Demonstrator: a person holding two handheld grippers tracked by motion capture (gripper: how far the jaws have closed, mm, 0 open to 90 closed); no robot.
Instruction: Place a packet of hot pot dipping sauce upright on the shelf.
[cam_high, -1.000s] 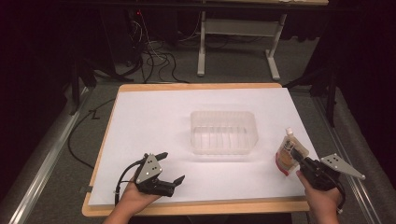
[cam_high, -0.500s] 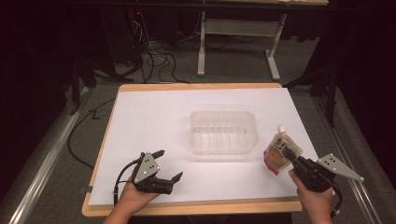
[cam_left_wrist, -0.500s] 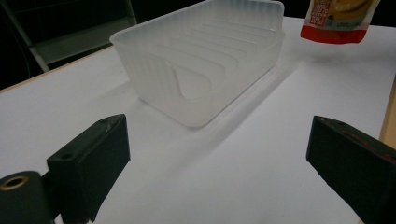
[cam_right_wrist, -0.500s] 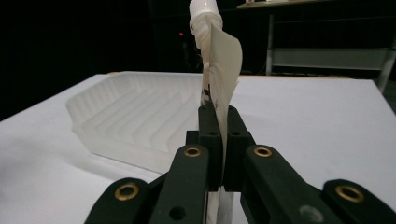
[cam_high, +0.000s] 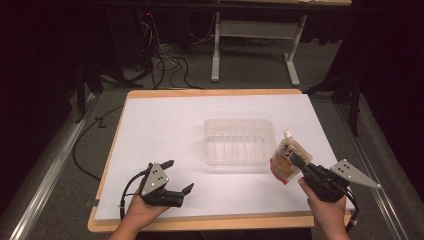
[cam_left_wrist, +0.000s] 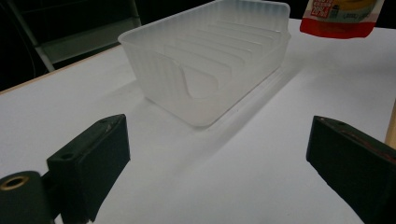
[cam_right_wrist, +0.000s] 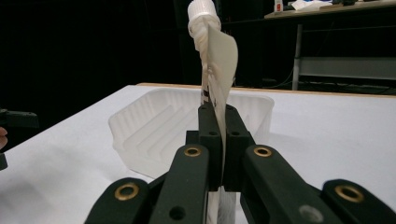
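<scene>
White paper covers the table (cam_high: 165, 125), dark room behind, cables on the floor. Clear ribbed tray (cam_high: 239, 141) sits mid-table, empty. Right gripper (cam_high: 296, 161) has its jaws pinched tight on a spouted pouch (cam_high: 286, 160), gripping the thin flat side edge-on; in the right gripper view the pouch (cam_right_wrist: 216, 60) stands upright with white cap on top, clear of the table, just beside the tray's right end. Left gripper (cam_high: 176, 176) rests low near the front edge, jaws wide apart, nothing between them.

Risks, as judged: grip sits low on a floppy film, so the pouch could fold or swing. It could catch the tray wall on the way over and push the light tray, which nothing is steadying.
</scene>
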